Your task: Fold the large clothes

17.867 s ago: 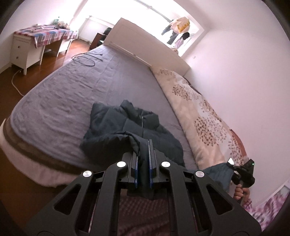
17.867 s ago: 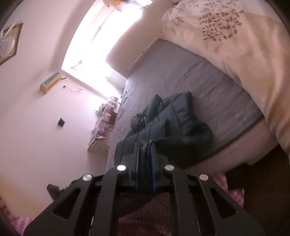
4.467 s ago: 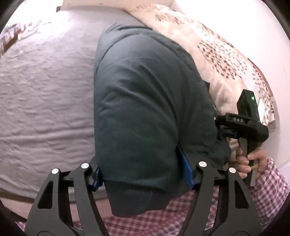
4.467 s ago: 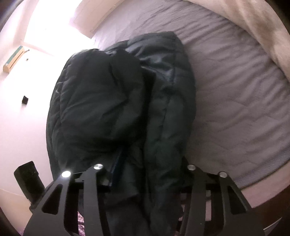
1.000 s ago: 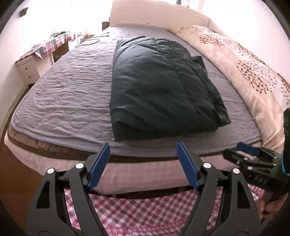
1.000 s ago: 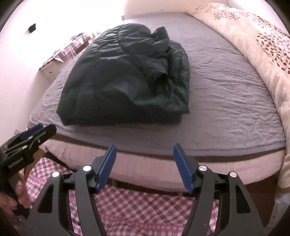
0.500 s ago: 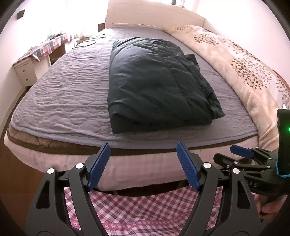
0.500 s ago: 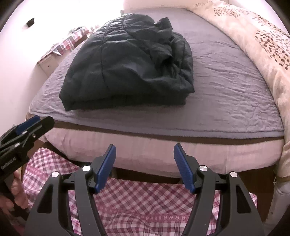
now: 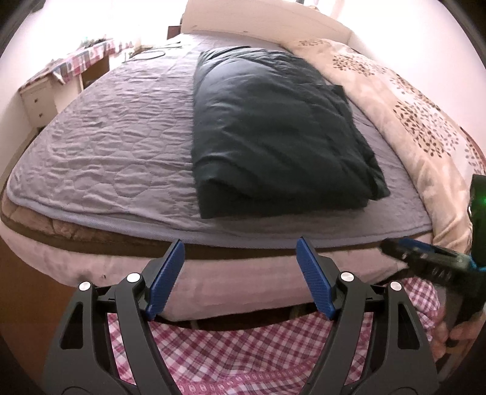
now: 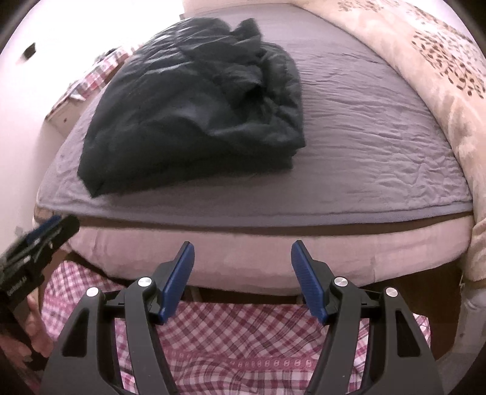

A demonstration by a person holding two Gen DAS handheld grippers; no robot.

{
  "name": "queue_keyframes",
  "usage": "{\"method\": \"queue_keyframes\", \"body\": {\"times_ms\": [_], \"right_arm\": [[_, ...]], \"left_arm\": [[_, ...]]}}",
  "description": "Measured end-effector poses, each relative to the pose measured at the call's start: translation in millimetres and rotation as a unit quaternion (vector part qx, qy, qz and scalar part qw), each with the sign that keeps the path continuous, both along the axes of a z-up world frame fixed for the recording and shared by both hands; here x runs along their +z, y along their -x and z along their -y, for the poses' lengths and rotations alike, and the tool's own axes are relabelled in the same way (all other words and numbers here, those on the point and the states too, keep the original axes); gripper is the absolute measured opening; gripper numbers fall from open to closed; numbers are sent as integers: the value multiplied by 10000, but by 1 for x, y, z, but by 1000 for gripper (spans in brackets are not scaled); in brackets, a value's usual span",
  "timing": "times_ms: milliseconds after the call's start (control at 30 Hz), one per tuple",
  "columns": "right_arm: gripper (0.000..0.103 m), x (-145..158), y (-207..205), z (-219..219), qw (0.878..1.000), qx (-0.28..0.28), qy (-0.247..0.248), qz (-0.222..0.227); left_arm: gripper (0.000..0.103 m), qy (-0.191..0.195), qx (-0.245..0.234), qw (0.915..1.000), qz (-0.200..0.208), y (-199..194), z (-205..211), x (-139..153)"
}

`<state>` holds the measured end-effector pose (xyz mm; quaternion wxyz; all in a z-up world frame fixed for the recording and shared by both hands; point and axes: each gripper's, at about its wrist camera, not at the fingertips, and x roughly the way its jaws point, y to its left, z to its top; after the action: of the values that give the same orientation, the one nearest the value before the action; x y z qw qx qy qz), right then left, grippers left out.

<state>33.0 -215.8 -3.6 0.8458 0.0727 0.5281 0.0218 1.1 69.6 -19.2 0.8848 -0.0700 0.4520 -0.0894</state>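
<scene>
A dark green padded jacket [image 9: 273, 130] lies folded into a thick rectangle on the grey quilted bedspread [image 9: 115, 145], near the foot of the bed; it also shows in the right wrist view [image 10: 197, 100]. My left gripper [image 9: 240, 252] is open and empty, held off the bed's foot end, below the mattress edge. My right gripper [image 10: 241, 252] is open and empty, also off the foot end. Each gripper shows at the edge of the other's view: the right one [image 9: 431, 258], the left one [image 10: 45, 237].
A cream floral duvet [image 9: 410, 100] lies along the bed's right side. A white headboard [image 9: 261, 21] stands at the far end. A desk with a checked cloth [image 9: 73, 63] stands left of the bed. The person's checked clothing [image 10: 243, 334] fills the bottom.
Both grippers have drawn back a little from the bed and dropped lower. The jacket has stayed folded and still.
</scene>
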Motion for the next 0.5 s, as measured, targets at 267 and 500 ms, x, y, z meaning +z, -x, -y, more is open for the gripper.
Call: {"method": "queue_keyframes", "body": {"times_ms": [267,500], "right_arm": [[66,2,-39,40,9954,-700,-647,96],[59,-25,-81,53,9875,-925,-1271,-111]], "left_arm": [[75,31,-13,9998,-218,-33,-9,-22],[69,-111,188,9992,-337,-62,-12,-33]]}}
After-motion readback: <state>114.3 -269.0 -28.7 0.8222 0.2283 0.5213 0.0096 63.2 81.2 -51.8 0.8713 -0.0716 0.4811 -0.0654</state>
